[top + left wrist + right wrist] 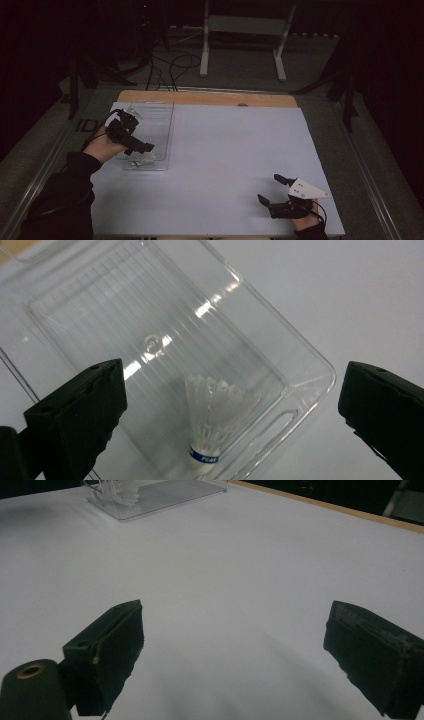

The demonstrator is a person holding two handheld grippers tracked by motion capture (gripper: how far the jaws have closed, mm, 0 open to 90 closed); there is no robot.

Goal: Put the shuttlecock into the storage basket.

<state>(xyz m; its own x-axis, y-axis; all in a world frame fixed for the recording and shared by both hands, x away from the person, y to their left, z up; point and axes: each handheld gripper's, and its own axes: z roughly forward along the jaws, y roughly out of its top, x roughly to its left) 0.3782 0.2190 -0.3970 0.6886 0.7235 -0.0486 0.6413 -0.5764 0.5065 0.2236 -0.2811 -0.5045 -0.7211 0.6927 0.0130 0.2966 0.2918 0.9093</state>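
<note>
White feathered shuttlecock [212, 427] lies in the clear plastic tray [310, 365] at the table's [225, 150] left; light, fragile skirt, so grip the cork; left tool [225, 405] hovers wide; right tool [230, 645] wide, idle near right.

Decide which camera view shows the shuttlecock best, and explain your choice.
The left gripper view: the shuttlecock lies close up in the clear tray, white feathers and blue band plain. The high view gives a faint pale speck; the right gripper view, distant blurred feathers.

Black tongs [270, 189], dark sleeves [65, 200]
</note>
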